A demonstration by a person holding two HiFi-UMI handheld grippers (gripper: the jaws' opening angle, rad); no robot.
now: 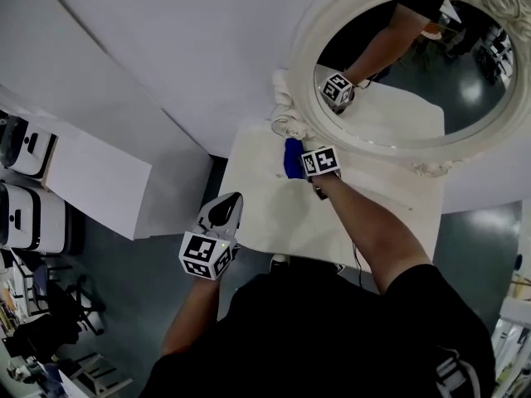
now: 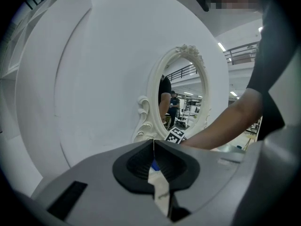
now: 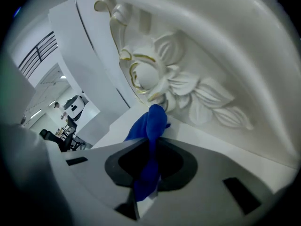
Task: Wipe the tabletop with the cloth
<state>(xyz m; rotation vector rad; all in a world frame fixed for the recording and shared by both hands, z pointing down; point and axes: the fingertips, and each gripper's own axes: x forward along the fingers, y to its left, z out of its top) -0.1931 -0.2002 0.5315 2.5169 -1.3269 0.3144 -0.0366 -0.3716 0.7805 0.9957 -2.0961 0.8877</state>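
Observation:
A blue cloth (image 1: 293, 157) hangs from my right gripper (image 1: 309, 171), which is shut on it at the far left part of the white tabletop (image 1: 274, 214), close to the mirror's base. In the right gripper view the cloth (image 3: 149, 147) is pinched between the jaws and bunches out ahead of them toward the carved flower of the frame. My left gripper (image 1: 226, 214) is held off the table's left edge, above the floor; its jaws (image 2: 154, 166) are shut with nothing between them.
A large oval mirror in an ornate white frame (image 1: 332, 131) stands along the back of the table and reflects my right arm. A white wall panel (image 1: 99, 172) lies to the left. Chairs and equipment (image 1: 33, 222) crowd the far left floor.

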